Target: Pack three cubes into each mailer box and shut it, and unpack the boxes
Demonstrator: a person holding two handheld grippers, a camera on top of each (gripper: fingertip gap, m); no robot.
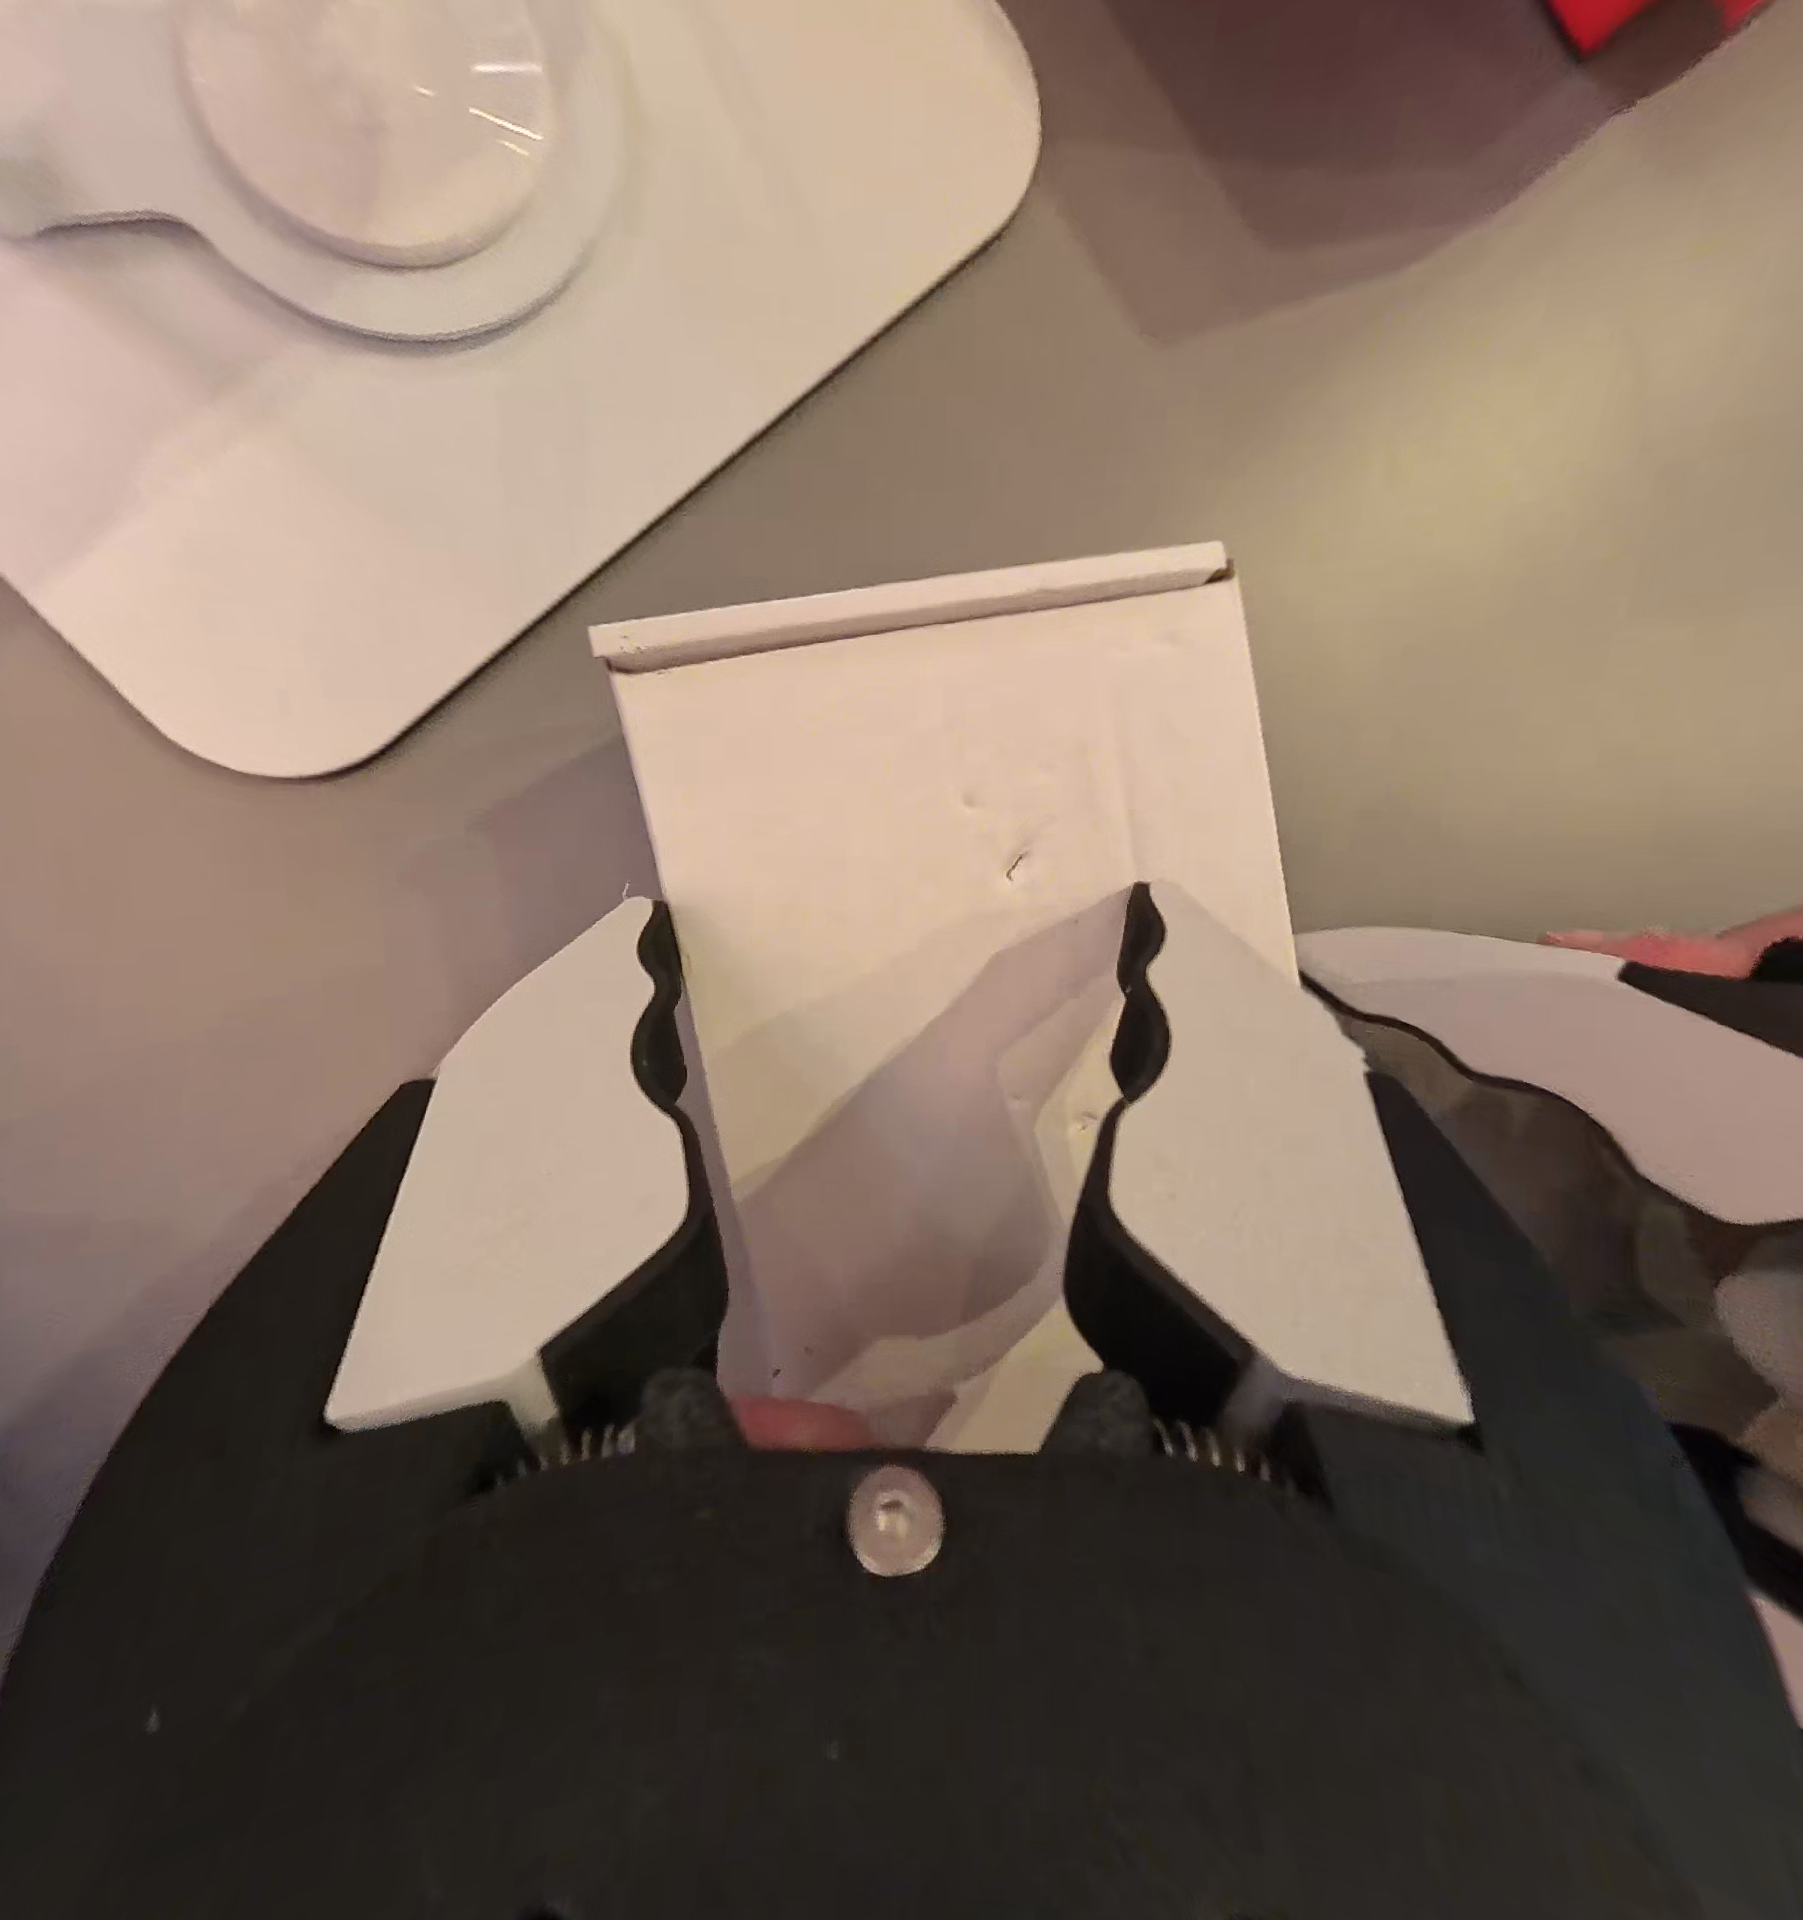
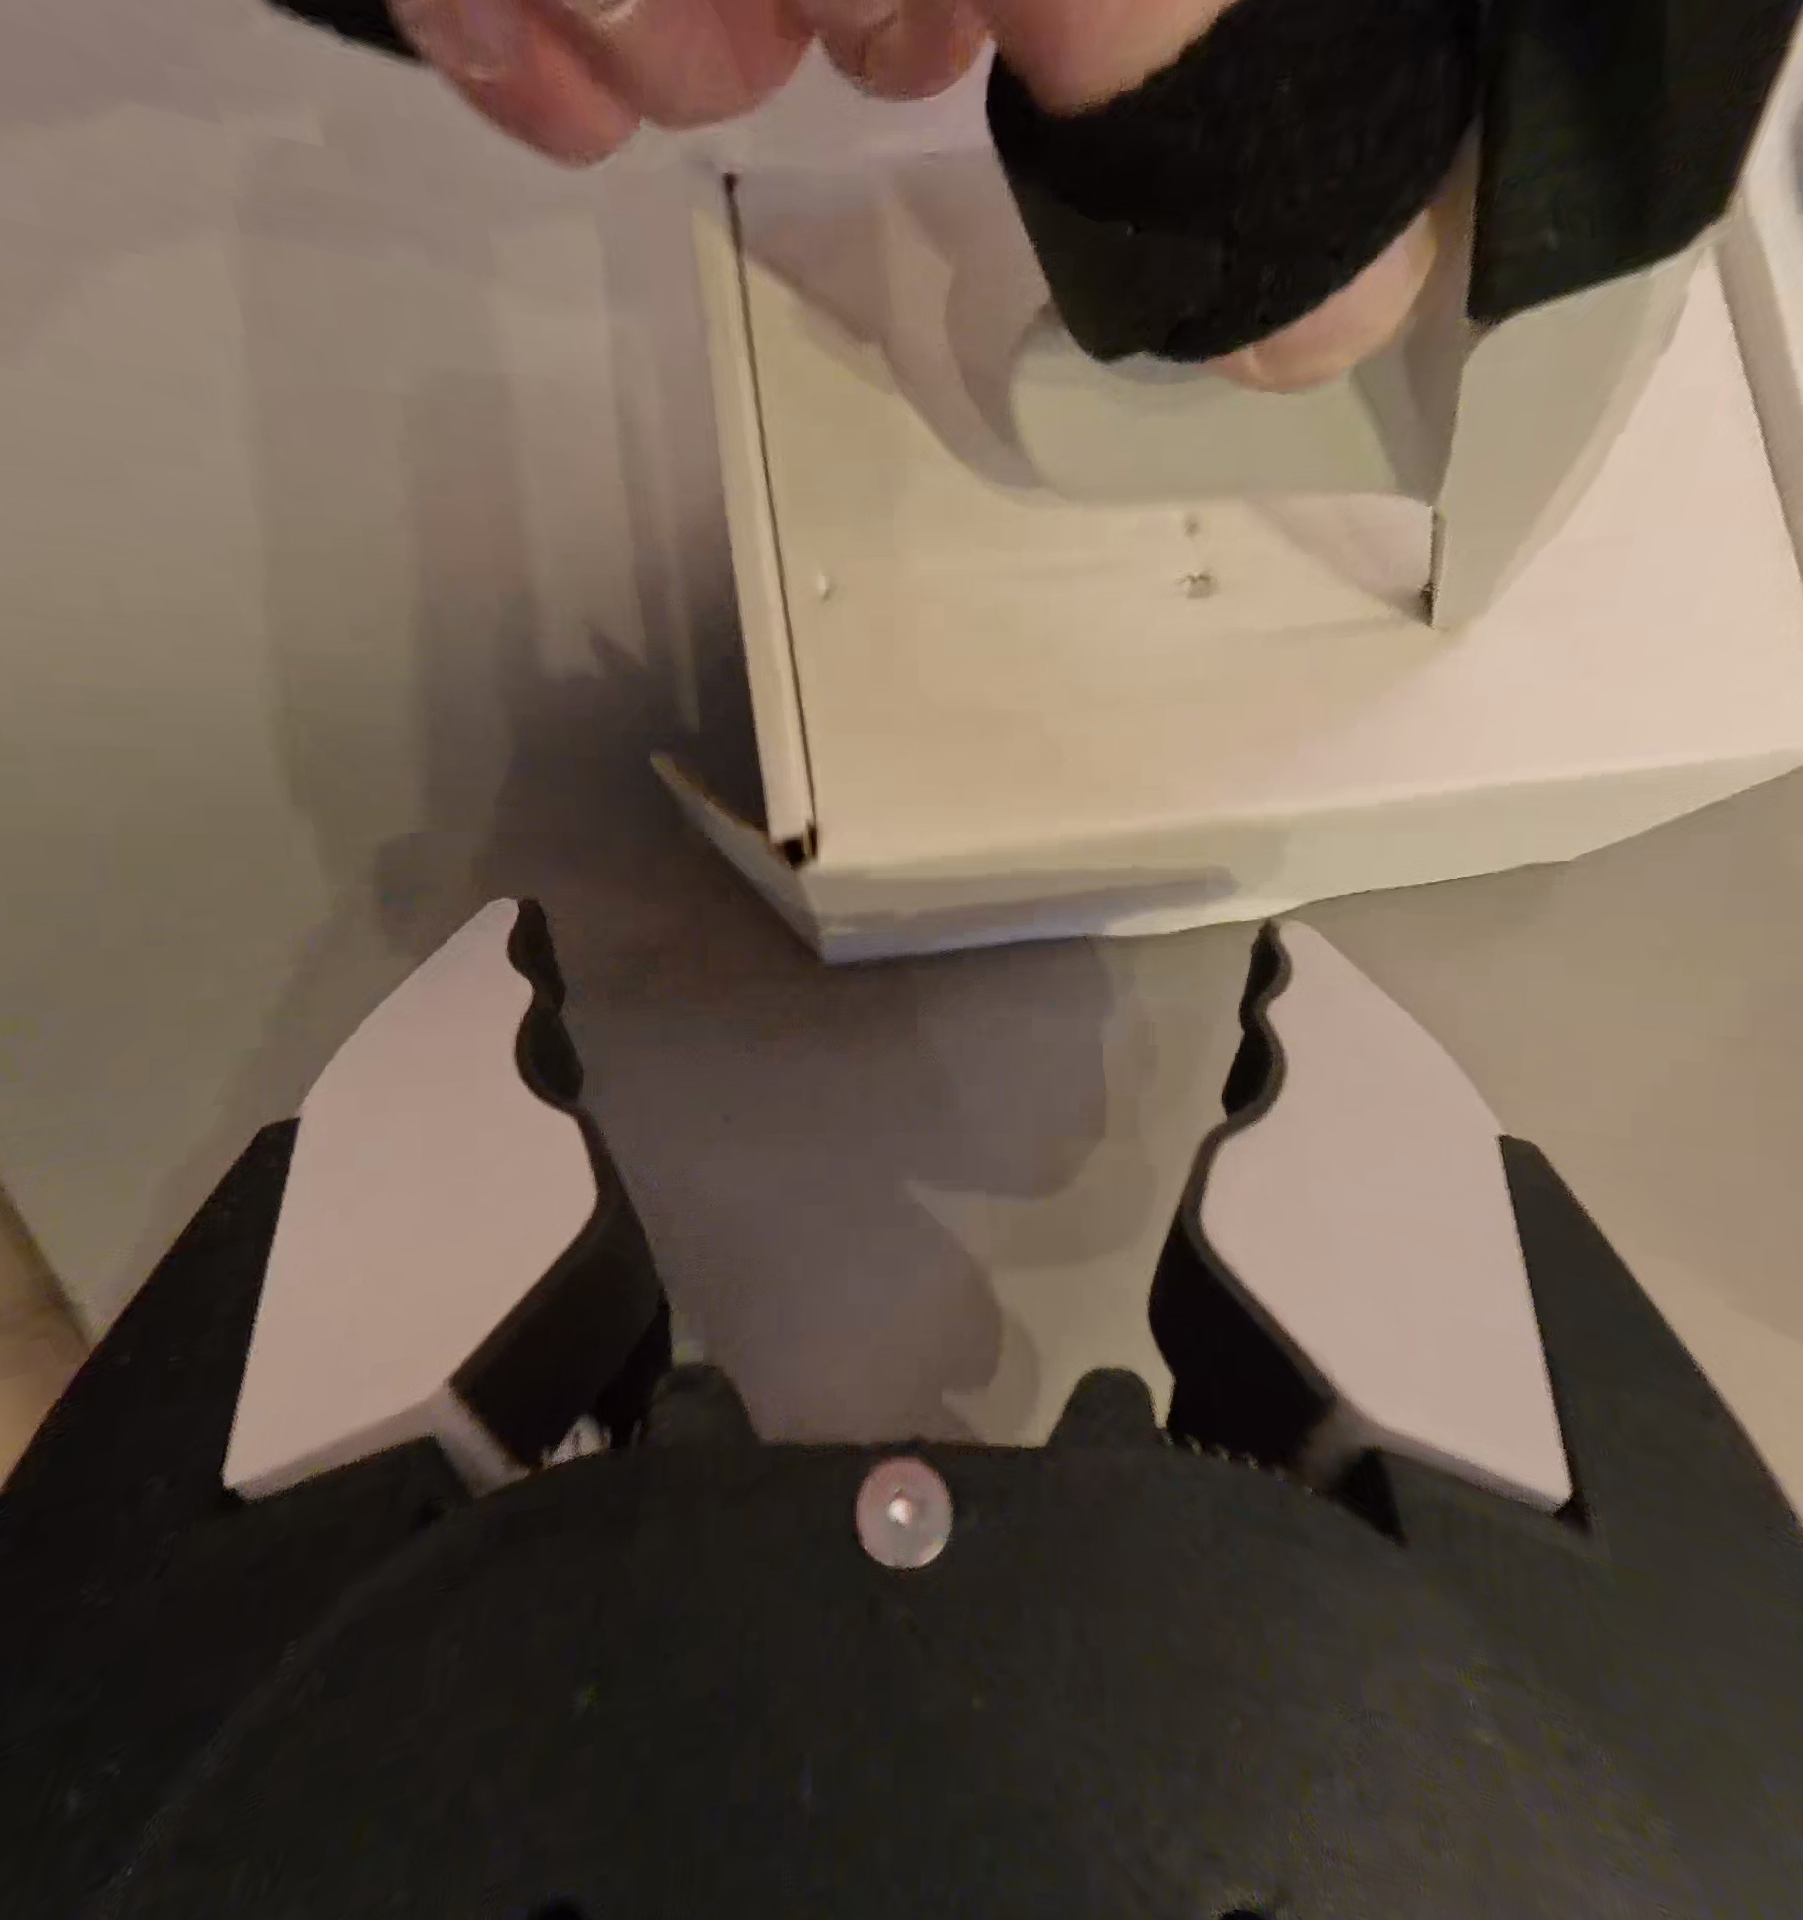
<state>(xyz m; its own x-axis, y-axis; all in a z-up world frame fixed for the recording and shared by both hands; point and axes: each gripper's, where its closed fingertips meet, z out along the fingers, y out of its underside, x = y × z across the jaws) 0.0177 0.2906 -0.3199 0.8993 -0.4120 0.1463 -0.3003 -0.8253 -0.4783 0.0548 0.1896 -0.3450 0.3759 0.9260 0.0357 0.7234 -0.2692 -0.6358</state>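
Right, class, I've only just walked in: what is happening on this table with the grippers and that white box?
A person is working a white mailer box on a grey table with two hand-held grippers. The left gripper has its open fingers either side of a raised cardboard panel; whether they touch it is unclear. The right gripper hangs open just short of the box, gripping nothing. No cubes are visible.
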